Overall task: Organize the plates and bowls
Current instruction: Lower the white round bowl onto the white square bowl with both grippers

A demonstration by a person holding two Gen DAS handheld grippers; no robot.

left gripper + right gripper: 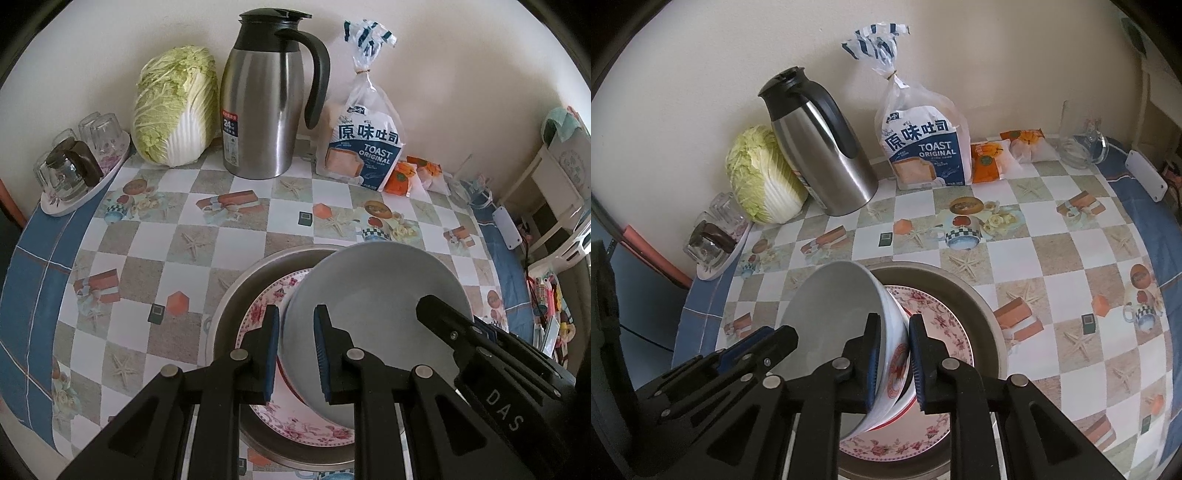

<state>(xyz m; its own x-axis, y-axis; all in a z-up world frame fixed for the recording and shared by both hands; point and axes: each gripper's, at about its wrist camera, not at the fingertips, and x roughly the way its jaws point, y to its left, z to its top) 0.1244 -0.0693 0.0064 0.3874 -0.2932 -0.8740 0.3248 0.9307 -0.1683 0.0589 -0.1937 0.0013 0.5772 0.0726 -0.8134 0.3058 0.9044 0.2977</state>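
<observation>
Risk noted first: bowl [834, 325] held tilted, mouth turned sideways, gripped by thin rim wall only. Likely to pivot or slip from smooth pads if swung quickly — then to strike floral plate [934, 332] lying directly beneath, with chipping probable. Second hazard: metal basin [993, 332] wall close at 3 o'clock of bowl; a careless lowering could catch the foot ring on plate rim and leave bowl seated crooked. Both grippers crowd the same bowl from opposite sides, so collision between them possible.

Right gripper [891, 360] pinching bowl wall near its rim — one pad inside, one outside on the red-patterned exterior. Approach from 6 o'clock, fingers pointing toward 12, level with bowl edge.

Left gripper [293, 354] straddling opposite rim of bowl [373, 314], pads parted either side; contact not confirmed, gap visible at inner pad. Right gripper body intruding at 4 o'clock in left view.

Location: bowl suspended just above plate [295, 424], plate resting inside basin [236, 295], basin on checked tablecloth [147, 236]. Kettle [266, 107], cabbage, bread bag at 12 o'clock, well apart.
</observation>
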